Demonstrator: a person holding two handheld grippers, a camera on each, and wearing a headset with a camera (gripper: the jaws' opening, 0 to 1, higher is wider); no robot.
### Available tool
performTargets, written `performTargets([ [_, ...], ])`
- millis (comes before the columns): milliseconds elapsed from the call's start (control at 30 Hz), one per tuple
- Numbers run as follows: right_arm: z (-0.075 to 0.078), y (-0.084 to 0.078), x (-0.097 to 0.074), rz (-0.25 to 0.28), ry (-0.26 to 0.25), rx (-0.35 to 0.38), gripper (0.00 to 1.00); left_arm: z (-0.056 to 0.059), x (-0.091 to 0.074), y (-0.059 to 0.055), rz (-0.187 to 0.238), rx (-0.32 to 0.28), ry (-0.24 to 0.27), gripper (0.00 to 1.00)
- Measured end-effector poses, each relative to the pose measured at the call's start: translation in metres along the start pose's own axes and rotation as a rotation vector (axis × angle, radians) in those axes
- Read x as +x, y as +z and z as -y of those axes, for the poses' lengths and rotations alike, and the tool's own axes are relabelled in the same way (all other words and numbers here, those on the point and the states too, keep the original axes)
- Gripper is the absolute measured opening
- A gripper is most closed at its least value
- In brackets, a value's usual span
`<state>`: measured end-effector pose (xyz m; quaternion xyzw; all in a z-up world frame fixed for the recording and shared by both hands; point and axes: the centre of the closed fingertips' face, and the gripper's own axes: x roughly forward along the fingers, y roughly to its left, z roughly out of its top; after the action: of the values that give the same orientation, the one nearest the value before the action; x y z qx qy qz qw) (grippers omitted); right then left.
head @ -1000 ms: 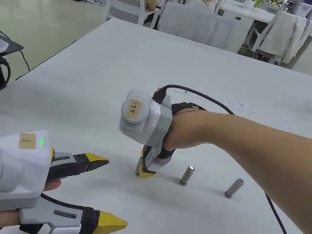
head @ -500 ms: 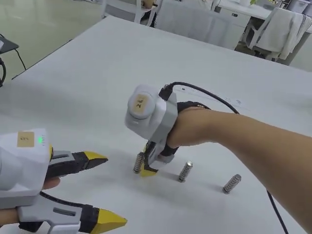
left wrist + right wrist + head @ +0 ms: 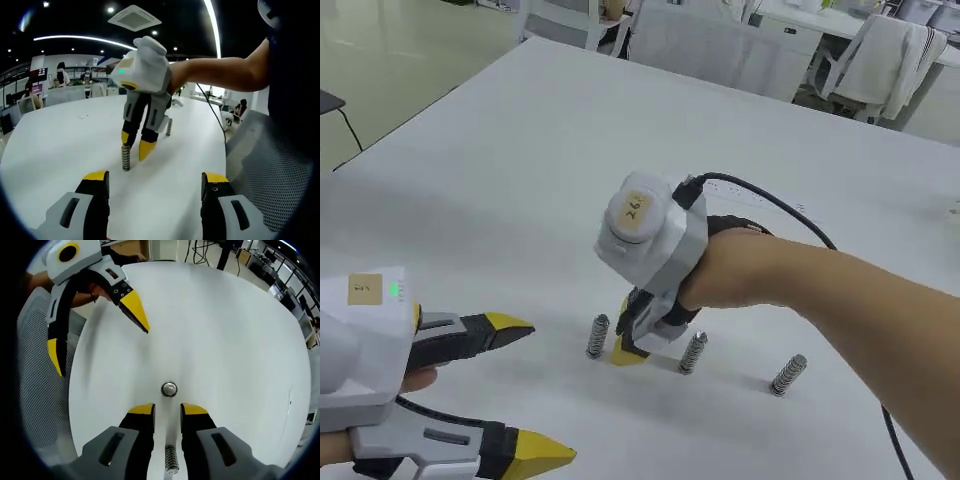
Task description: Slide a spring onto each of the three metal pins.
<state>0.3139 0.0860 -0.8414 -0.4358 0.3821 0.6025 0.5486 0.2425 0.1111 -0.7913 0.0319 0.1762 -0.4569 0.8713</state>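
Three springs stand upright on pins on the white table (image 3: pixel 520 170): a left spring (image 3: pixel 597 337), a middle spring (image 3: pixel 693 352) and a right spring (image 3: pixel 787 374). My right gripper (image 3: pixel 632 346) points down between the left and middle springs, slightly open and holding nothing. In the right gripper view its fingertips (image 3: pixel 142 410) flank bare table just below the left pin's round top (image 3: pixel 169 389). My left gripper (image 3: pixel 527 390) hovers open at the near left, apart from the springs. The left gripper view has the right gripper (image 3: pixel 136 144) just beside the left spring (image 3: pixel 125 157).
A black cable (image 3: pixel 760 195) runs from the right gripper across the table towards the right. Chairs (image 3: pixel 700 45) line the far table edge, one draped in white cloth (image 3: pixel 890 60). A mesh chair seat (image 3: pixel 260 165) is close behind the near edge.
The right gripper has let go of the left spring and drawn up and to the right of it; that spring now stands free on its pin. The left gripper has held still.
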Motion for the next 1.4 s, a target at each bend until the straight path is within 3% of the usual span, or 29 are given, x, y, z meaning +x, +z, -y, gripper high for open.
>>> performTargets([
  [633,-0.016,0.001,-0.026,0.194,-0.113,0.079,0.2,-0.002,0.006,0.001,-0.009,-0.008,-0.01,0.71],
  [733,-0.022,0.003,-0.03,0.247,-0.134,0.102,0.2,-0.001,0.009,0.002,-0.008,-0.004,-0.015,0.71],
  [1000,-0.032,-0.004,-0.039,0.318,-0.179,0.159,0.21,0.003,0.011,0.003,-0.011,-0.001,-0.023,0.72],
  [1100,-0.038,-0.005,-0.046,0.372,-0.184,0.201,0.21,0.004,0.012,0.004,-0.01,0.0,-0.026,0.73],
  [1400,-0.05,-0.014,-0.059,0.428,-0.23,0.236,0.22,0.007,0.013,0.005,-0.009,0.001,-0.027,0.74],
])
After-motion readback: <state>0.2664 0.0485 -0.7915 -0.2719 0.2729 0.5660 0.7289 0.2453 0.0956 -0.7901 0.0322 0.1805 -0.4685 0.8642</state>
